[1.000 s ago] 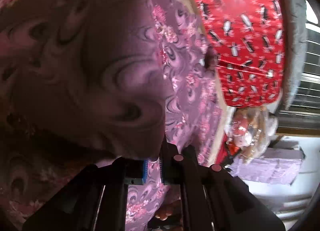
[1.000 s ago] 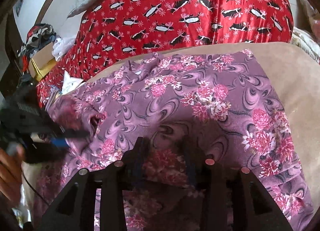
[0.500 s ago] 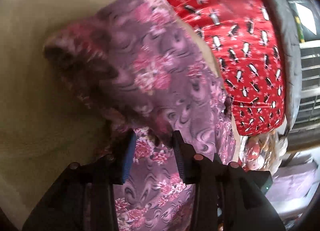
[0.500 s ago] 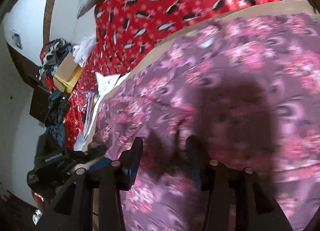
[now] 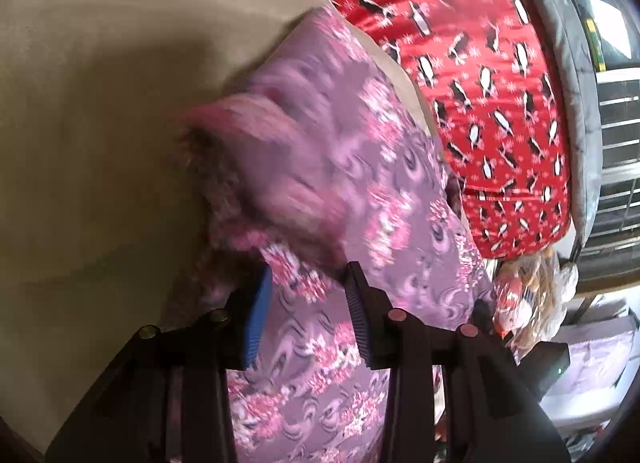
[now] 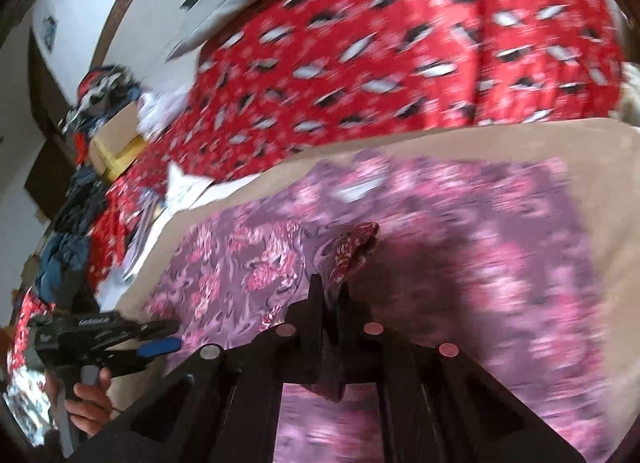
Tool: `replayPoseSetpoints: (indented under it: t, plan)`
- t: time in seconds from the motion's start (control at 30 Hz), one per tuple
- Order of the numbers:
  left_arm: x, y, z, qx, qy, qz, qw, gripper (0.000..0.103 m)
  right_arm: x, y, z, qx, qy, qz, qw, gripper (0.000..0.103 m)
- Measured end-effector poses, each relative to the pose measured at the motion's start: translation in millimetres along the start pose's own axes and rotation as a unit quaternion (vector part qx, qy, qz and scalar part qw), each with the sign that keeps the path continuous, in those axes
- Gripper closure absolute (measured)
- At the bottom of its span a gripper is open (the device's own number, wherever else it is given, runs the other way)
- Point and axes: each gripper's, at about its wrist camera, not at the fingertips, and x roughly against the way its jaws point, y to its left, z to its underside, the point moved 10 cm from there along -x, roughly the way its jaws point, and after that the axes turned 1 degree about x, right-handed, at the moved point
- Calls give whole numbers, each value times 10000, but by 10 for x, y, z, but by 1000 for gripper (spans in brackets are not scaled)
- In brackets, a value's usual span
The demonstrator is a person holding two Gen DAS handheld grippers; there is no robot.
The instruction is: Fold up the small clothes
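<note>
A purple garment with pink flowers (image 5: 384, 199) lies on a tan board (image 5: 100, 123). It also shows in the right wrist view (image 6: 460, 223). My left gripper (image 5: 306, 283) is open above the garment's near part, with a bunched fold just ahead of its blue-padded fingers (image 5: 256, 315). My right gripper (image 6: 330, 295) is shut on a pinched fold of the garment (image 6: 352, 255) and lifts it. The left gripper also shows in the right wrist view (image 6: 156, 343), open at the garment's left edge.
A red bedcover with a penguin print (image 5: 480, 63) lies beyond the board. A pile of clothes and a cardboard box (image 6: 112, 131) sit at the far left. A plastic bag (image 5: 532, 295) and a window grille (image 5: 616, 167) are at the right.
My left gripper has let go of the garment, opened and drawn back. My right gripper has closed on a fold and raised it.
</note>
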Motion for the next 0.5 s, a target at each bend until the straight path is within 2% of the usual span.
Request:
replayPoseSetpoints:
  t: [0.17,0.3,0.37,0.5]
  plan:
    - [15,-137,134,-315,46,-199,9993,68,229,-659,-131,-324,-274,516,9978,99]
    - [40,-219,212,-492,88,-282,9984,68,171,-1157,-15,-549,-71,973,9937,99]
    - [63,-284,251,-622,111,-311,9975,68,104,-1322,61,-586,66,1134,9918,99]
    - [152,-429,239,-921,-82,-406,9949,68,116,-1383,55,-588,0,1073,9925,99]
